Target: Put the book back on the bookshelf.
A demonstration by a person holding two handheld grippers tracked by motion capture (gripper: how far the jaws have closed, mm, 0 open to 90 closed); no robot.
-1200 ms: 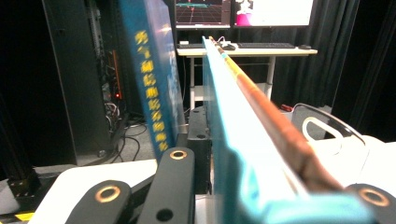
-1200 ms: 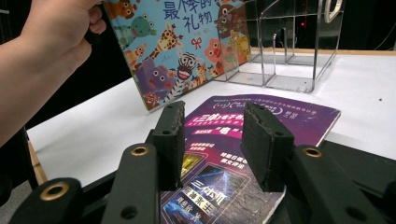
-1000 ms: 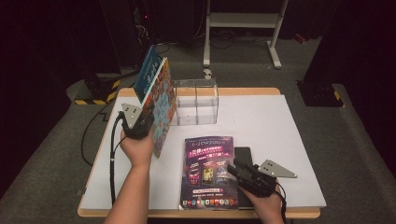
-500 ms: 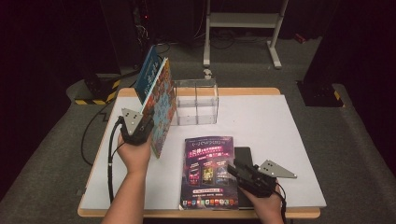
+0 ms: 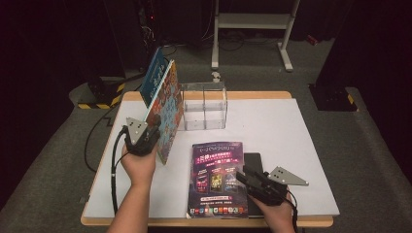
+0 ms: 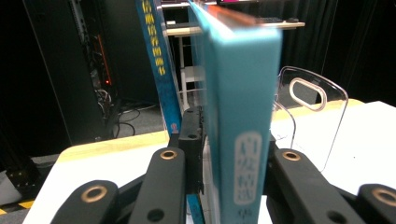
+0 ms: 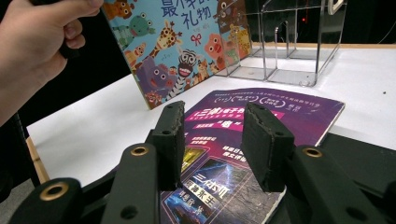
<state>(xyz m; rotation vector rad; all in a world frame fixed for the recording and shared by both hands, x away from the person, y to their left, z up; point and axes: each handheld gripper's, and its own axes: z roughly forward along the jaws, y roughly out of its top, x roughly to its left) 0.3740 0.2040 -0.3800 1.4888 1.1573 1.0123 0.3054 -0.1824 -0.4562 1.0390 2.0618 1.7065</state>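
Left gripper (image 5: pixel 145 138) jaws: have just been opening a little around the animal picture book (image 5: pixel 166 114); in the left gripper view the teal spine (image 6: pixel 243 121) stands between them, and whether the pads press on it cannot be told.
Left gripper place: crept slightly toward 12 o'clock along the book's near edge.
Animal picture book: upright on its edge, its lean toward the clear acrylic organiser (image 5: pixel 205 107) at 3 o'clock barely altered.
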